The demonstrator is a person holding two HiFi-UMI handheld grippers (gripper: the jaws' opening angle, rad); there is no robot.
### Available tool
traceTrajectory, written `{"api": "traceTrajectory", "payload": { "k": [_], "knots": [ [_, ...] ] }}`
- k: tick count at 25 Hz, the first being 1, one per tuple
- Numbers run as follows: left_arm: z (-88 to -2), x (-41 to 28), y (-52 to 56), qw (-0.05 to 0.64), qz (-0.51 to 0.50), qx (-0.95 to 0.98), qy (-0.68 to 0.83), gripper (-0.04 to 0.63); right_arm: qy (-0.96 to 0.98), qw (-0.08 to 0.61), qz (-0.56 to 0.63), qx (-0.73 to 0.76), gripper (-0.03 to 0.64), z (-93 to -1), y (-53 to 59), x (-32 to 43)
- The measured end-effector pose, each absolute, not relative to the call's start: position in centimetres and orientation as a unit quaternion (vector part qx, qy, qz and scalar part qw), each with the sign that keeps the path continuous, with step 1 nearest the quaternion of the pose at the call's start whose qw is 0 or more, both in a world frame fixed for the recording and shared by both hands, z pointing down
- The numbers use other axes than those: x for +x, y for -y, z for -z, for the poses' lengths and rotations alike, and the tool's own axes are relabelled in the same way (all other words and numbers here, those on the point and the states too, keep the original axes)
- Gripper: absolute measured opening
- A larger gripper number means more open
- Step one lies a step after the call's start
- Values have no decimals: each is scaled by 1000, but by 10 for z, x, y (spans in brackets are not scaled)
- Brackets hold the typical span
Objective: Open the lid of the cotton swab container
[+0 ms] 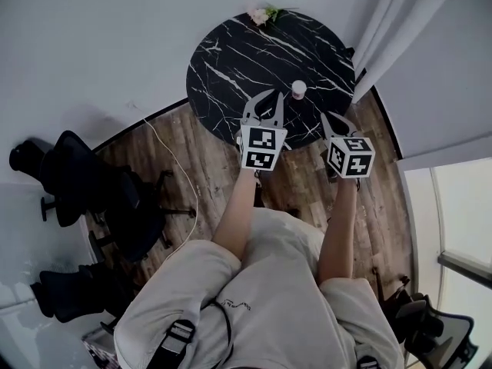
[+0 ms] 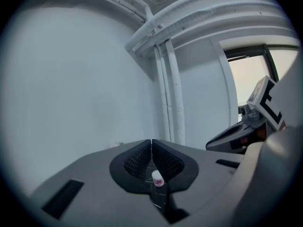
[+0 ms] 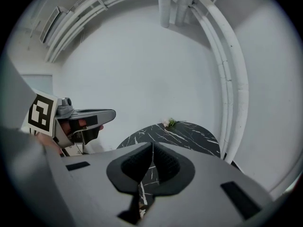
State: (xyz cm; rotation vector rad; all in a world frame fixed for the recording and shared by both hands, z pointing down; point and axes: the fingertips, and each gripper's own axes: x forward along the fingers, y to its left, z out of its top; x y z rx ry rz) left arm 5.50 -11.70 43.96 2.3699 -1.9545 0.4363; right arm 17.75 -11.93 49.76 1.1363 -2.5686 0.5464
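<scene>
Fingertips of the left gripper [image 2: 151,143] are being held pressed together with nothing between them, and those of the right gripper [image 3: 152,148] are likewise being kept closed and empty. In the head view both grippers are being held side by side at the lower edge of the round black marble table [image 1: 231,60], pointing toward the top of the frame. The cotton swab container [image 1: 299,89] is being seen on that table, toward its lower right part, apart from both grippers. It lies just to the upper right of the left gripper's tips and to the upper left of the right gripper's tips, so it is being framed between the two. The left gripper is being judged the nearer; in the left gripper view the container is showing just below the closed tips. The container is standing upright, its long axis vertical and its pale top facing up. A small flower sprig [image 1: 261,14] is lying at the table's far edge, well apart.
</scene>
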Motion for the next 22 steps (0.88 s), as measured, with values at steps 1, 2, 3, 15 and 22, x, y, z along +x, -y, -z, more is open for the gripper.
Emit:
{"api": "traceTrajectory", "payload": {
  "k": [1,2,3,15,22],
  "knots": [
    [-440,50,128,17,-147,764,628,25,887,134,-185,402,35,-494,130,174],
    [-439,45,139,14,-152,765,626,25,883,127,-179,414,35,-490,141,172],
    [-439,40,151,13,-153,766,624,25,879,118,-174,428,35,-487,153,170],
    [-451,6,254,35,-131,815,563,25,825,123,-202,513,35,-519,239,142],
    [-462,-18,283,56,-122,848,513,25,795,128,-221,550,35,-537,266,113]
  ]
}}
